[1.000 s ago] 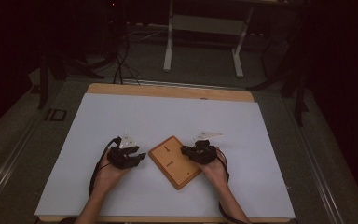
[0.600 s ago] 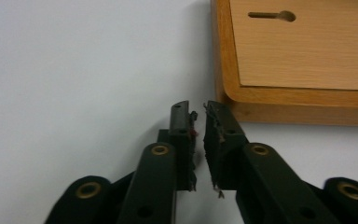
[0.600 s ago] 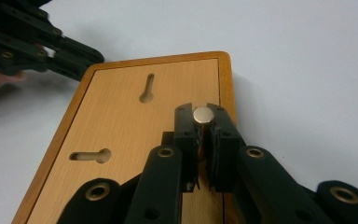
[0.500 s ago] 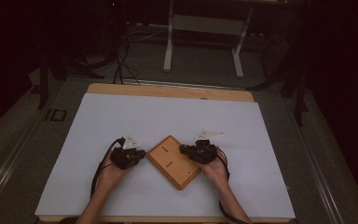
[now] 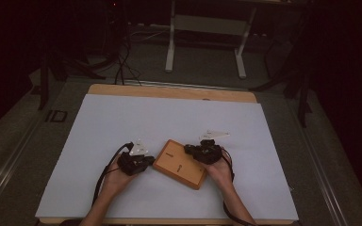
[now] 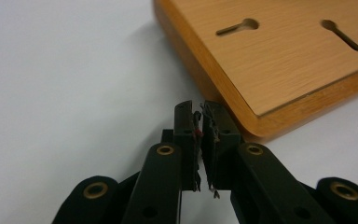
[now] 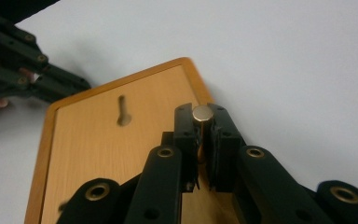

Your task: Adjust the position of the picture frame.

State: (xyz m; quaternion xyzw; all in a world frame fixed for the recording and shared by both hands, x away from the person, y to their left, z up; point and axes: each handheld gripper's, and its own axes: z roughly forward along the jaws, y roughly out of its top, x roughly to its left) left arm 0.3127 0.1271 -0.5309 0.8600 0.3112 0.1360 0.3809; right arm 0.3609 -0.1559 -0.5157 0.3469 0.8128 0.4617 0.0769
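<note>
A wooden board (image 5: 180,163) lies flat on the white-covered surface (image 5: 122,122), near its front edge and roughly centred, turned so one corner points toward the person. Two keyhole slots (image 6: 237,26) are cut in its upper face, which carries a darker rim. The left tongs (image 5: 143,160) sit just beside the board's left edge; in the left gripper view the left tongs (image 6: 201,119) have their jaws pressed together with nothing between them, tips close to the board's rounded corner, touching or not I cannot tell. The right tongs (image 5: 191,149) reach over the board's right side from the person's right hand (image 5: 219,172). In the right gripper view the right tongs (image 7: 202,122) are clamped on a small metal pin (image 7: 202,113), round end facing the camera, held above the board near its edge.
</note>
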